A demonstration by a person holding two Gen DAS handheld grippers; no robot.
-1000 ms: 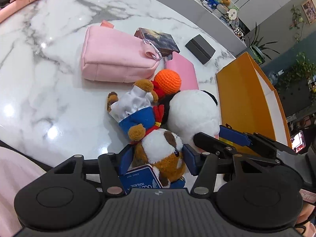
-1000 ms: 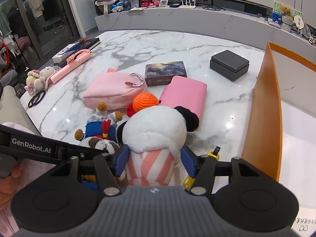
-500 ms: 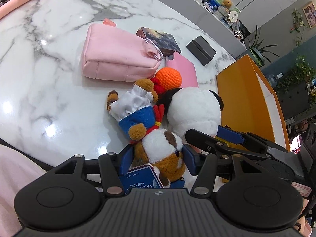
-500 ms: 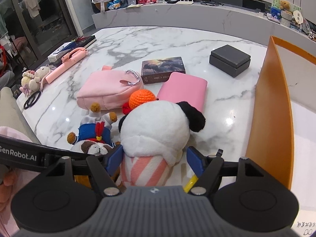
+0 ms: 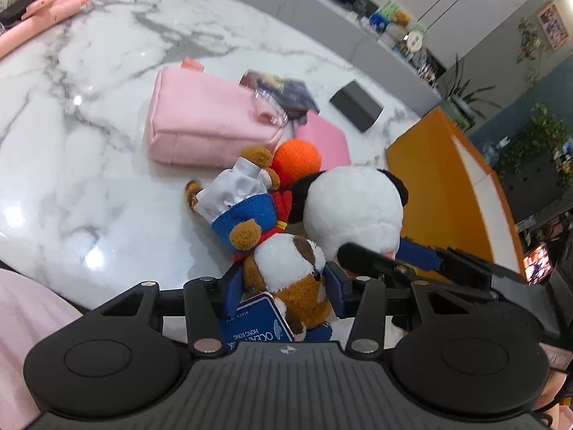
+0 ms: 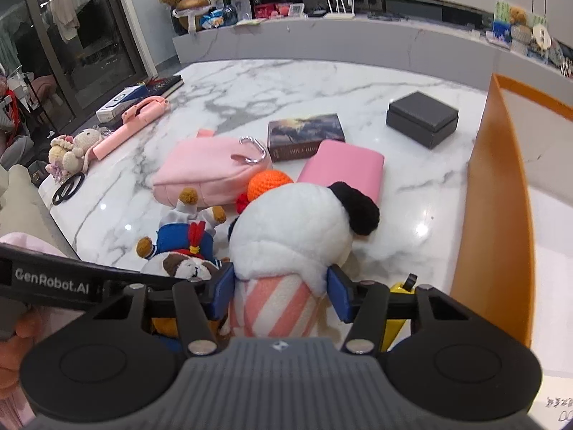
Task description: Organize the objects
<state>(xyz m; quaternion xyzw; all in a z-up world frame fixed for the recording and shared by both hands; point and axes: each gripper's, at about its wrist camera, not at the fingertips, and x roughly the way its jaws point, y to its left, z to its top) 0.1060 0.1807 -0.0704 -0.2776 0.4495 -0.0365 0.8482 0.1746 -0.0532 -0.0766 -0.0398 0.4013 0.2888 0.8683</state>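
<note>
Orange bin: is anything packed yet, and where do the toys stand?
Nothing shows inside the orange bin. In hand: the left gripper is closing around the brown dog plush, the right gripper around the panda plush. Left on the table: pink pouch, book, black box.

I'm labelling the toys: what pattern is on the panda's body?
Pink and white stripes on the panda, clearest in the right wrist view.

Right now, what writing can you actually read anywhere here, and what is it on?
"GenRobot.AI": on the left gripper's black bar.
"OCEAN PARK HONG KONG", upside down: blue tag on the dog plush.
Book spine, corner paper: too blurred.
</note>
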